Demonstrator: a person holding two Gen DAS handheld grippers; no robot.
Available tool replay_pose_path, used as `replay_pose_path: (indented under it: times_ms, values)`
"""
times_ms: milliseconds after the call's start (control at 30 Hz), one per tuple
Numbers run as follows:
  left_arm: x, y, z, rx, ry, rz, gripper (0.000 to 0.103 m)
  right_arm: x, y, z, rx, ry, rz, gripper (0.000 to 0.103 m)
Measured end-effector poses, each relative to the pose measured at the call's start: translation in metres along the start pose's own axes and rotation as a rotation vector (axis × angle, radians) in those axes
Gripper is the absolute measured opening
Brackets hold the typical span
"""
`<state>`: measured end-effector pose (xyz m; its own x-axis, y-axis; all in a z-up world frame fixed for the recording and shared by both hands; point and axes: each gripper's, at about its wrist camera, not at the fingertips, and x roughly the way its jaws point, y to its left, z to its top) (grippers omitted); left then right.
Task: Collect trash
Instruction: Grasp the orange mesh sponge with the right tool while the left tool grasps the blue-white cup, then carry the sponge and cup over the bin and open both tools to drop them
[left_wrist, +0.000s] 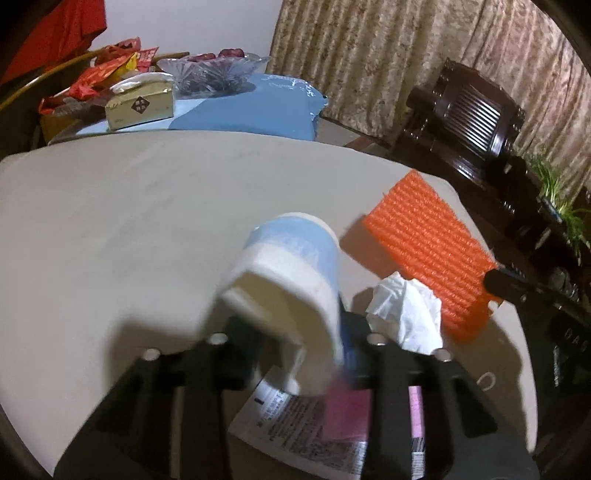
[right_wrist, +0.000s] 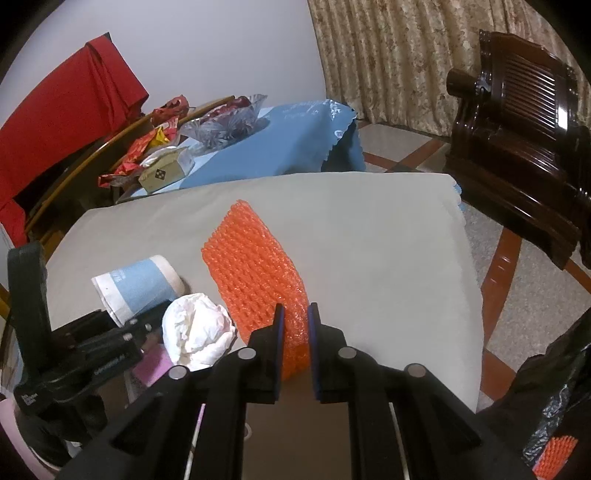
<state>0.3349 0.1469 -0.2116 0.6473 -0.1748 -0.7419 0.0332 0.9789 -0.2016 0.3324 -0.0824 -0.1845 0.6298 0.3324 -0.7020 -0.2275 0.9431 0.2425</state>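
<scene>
Left gripper (left_wrist: 295, 347): its jaws are partly closed around the paper cup (left_wrist: 291, 295) lying on its side; the cup wall already looks squashed, so I judge the pads are pressing on it.
Right gripper (right_wrist: 294, 325): its jaws are nearly together, pinching the near edge of the orange foam net (right_wrist: 255, 273).
Where the trash is: cup, net and a crumpled tissue (right_wrist: 197, 328) sit close together at the near part of the grey table (right_wrist: 369, 240); the tissue lies between cup and net, touching or almost touching both.
Bag: a black plastic bag (right_wrist: 546, 413) hangs at the lower right, with something orange showing inside it.
Risk, cup: the thin wall may buckle further or slip out when lifted, because the grip is across an open, soft mouth.
Risk, net: the pinch holds only an edge, so the net may stretch, sag and drag the tissue off the table.
Risk, crowding: both grippers work just beside each other and could knock together.
Only in the left view: the printed leaflet (left_wrist: 295, 428) and pink paper (left_wrist: 347, 413) under the cup.
Only in the right view: the bag, the floor, and the left gripper's body from the side.
</scene>
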Motion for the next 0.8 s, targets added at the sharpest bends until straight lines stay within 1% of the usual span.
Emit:
replay_pose_path:
  times_ms: [167,333,467,667,800]
  values:
    - [-0.025,-0.001,0.004,-0.012,-0.065,0.008,0.028,-0.008,0.002,0.003,0.000,-0.017,0.006,0.012]
    - [-0.059,-0.010,0.010,0.003,-0.119,0.031,0.027,-0.026,0.008,0.009,-0.005,-0.048,0.017,0.012]
    - [-0.086,-0.024,0.007,0.027,-0.154,0.040,0.026,-0.045,0.012,0.012,-0.010,-0.073,0.025,0.012]
    - [-0.120,-0.043,0.002,0.043,-0.196,0.029,0.025,-0.085,0.015,0.010,-0.011,-0.119,0.026,0.012]
    - [-0.140,-0.063,-0.004,0.067,-0.219,0.020,0.025,-0.112,0.012,0.006,-0.008,-0.144,0.017,0.012]
